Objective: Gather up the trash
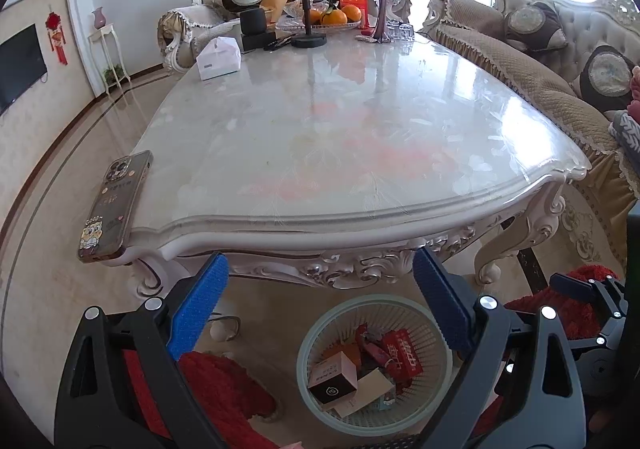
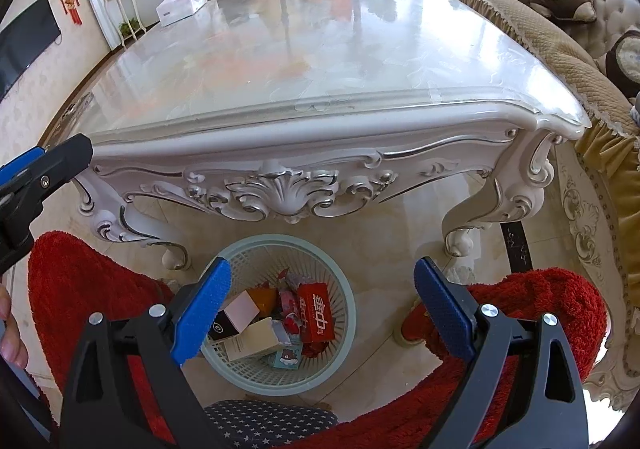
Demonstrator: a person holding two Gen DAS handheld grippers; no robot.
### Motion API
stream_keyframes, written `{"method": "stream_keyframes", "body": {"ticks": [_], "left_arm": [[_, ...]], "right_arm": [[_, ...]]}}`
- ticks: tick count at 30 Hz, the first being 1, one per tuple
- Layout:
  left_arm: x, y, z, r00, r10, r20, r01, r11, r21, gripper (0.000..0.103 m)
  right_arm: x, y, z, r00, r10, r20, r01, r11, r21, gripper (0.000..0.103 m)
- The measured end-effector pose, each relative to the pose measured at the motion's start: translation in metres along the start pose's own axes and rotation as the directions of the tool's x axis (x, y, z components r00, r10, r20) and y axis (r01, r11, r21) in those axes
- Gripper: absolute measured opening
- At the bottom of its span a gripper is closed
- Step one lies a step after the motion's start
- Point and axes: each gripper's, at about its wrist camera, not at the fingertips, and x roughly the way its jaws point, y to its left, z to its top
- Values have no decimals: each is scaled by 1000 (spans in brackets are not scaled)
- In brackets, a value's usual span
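Gaping: two hand-held grippers (image 1: 320, 269) (image 2: 322, 277) above one trash basket (image 2: 344, 345).

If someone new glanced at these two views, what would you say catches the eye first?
Probably the glossy marble-look table with carved silver-trimmed legs, filling both views. Next, the pale green basket on the floor below its near edge, already holding a red box and other packaging, with the open left gripper and right gripper empty above it. A phone in a cartoon case overhangs the table's near left corner.

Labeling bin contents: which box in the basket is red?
The red box with white characters, on the right side of the basket; the others are pink-and-black and cream.
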Motion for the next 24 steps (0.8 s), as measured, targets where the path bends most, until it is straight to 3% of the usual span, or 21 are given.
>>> {"method": "stream_keyframes", "body": {"ticks": [24], "left_arm": [[2,1,-2,1000,-5,-8,5,1000,-6,91]], "right_arm": [[-2,4,1,1000,-15,12,15,1000,-7,89]]}}
